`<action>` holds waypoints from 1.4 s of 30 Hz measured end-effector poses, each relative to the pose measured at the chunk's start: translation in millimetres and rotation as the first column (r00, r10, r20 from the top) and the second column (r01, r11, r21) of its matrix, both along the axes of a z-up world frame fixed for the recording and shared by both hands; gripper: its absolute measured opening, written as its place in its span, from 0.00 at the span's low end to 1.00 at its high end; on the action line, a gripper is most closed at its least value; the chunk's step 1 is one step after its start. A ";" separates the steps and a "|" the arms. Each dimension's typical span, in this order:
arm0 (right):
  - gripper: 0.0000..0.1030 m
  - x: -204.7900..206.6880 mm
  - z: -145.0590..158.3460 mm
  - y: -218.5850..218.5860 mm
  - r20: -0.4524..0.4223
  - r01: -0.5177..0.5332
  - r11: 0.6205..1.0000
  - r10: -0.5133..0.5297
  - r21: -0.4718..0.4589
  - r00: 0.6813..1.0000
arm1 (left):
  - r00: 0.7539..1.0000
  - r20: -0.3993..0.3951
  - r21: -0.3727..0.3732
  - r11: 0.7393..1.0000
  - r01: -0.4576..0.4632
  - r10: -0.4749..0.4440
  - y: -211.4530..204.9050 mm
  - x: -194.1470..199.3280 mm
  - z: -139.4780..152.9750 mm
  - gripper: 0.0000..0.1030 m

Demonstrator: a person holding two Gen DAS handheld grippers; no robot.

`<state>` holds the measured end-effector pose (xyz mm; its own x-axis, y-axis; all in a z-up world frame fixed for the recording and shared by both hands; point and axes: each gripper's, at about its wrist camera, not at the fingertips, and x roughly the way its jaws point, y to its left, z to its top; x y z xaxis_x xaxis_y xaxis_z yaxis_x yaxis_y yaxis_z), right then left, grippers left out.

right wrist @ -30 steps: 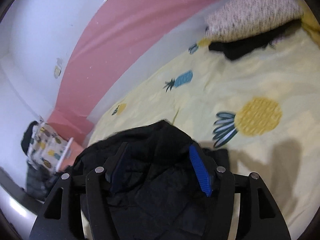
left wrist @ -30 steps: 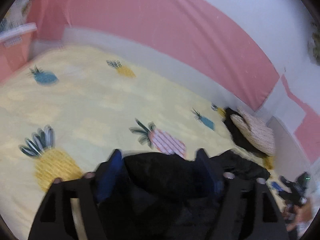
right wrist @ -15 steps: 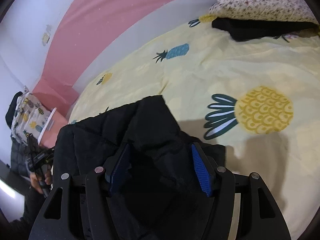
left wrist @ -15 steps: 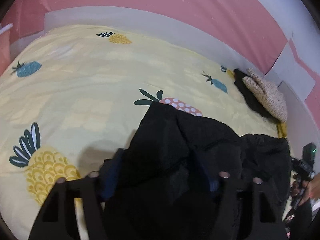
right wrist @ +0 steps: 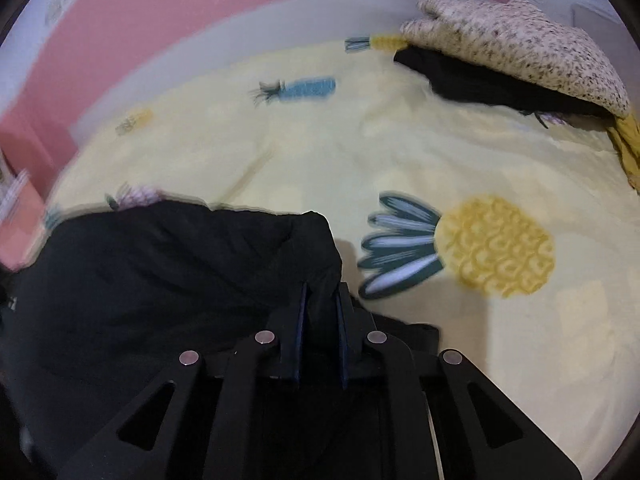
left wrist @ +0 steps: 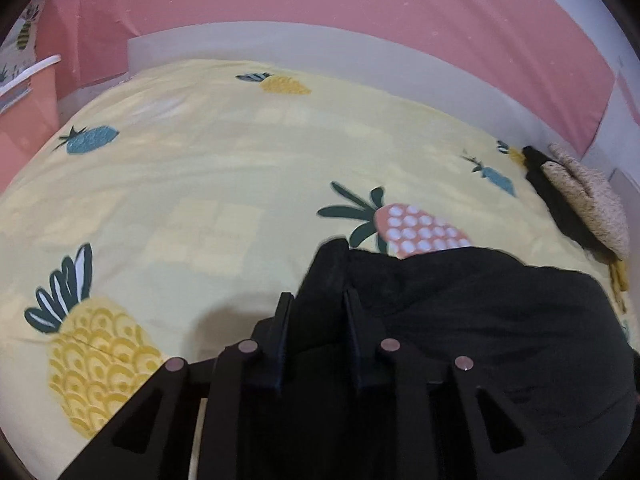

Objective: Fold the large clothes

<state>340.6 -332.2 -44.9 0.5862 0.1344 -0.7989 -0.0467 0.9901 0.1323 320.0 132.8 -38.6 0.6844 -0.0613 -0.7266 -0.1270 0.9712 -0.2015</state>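
both jaws just closed: left gripper (left wrist: 316,300) & right gripper (right wrist: 320,292) each pinching black jacket (left wrist: 460,312) on bed (left wrist: 220,184).

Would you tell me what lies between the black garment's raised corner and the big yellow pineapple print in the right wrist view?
Only bare yellow bedsheet, shadowed; nothing rests between black garment and pineapple print.

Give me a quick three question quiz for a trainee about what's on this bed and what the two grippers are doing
1. True or false: the black garment covers part of the pink pineapple print.
2. What does the right gripper grip? A) black garment B) speckled pillow C) nothing
3. Fill in: the left gripper pinches a fold of the ____ garment.

Key: 1 true; 2 A; 3 black. Both grippers' jaws have just been closing, with the fabric between them.
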 end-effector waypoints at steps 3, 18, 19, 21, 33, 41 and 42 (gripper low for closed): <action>0.13 1.2 -9.8 3.6 0.005 0.009 0.999 -0.009 -0.046 1.000 | 1.000 0.001 0.025 1.000 -0.011 0.011 -3.4 1.7 -5.0 0.27; 0.33 -52.9 76.4 -13.3 0.189 0.066 0.997 -0.074 0.045 0.979 | 0.995 0.090 0.046 0.998 -0.038 0.034 13.8 -31.9 55.1 0.43; 0.34 -65.6 87.2 -6.9 0.224 0.042 0.998 -0.054 0.055 0.973 | 0.994 0.107 0.036 0.998 -0.042 0.038 13.9 -40.2 62.1 0.43; 0.37 -85.2 97.5 10.1 0.265 -0.016 0.998 -0.001 0.061 0.964 | 0.986 0.164 0.003 1.000 0.001 -0.001 3.7 -62.4 75.8 0.47; 0.39 -45.4 23.3 69.0 0.200 -0.112 0.994 0.108 0.010 0.974 | 0.967 0.109 0.066 0.972 0.224 -0.231 -95.0 -41.0 19.2 0.56; 0.39 -27.0 5.5 75.2 0.196 -0.086 0.995 0.092 -0.042 0.976 | 0.974 0.104 0.143 0.972 0.187 -0.203 -109.6 -28.8 1.4 0.57; 0.39 -27.9 6.3 74.4 0.193 -0.085 0.996 0.091 -0.039 0.977 | 0.975 0.093 0.137 0.972 0.190 -0.204 -108.7 -28.2 3.4 0.57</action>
<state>312.7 -257.8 -38.7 0.7173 0.1700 -0.6757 -0.1559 0.9843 0.0822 291.8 24.1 -35.2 0.7411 -0.1149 -0.6615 0.0848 0.9934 -0.0776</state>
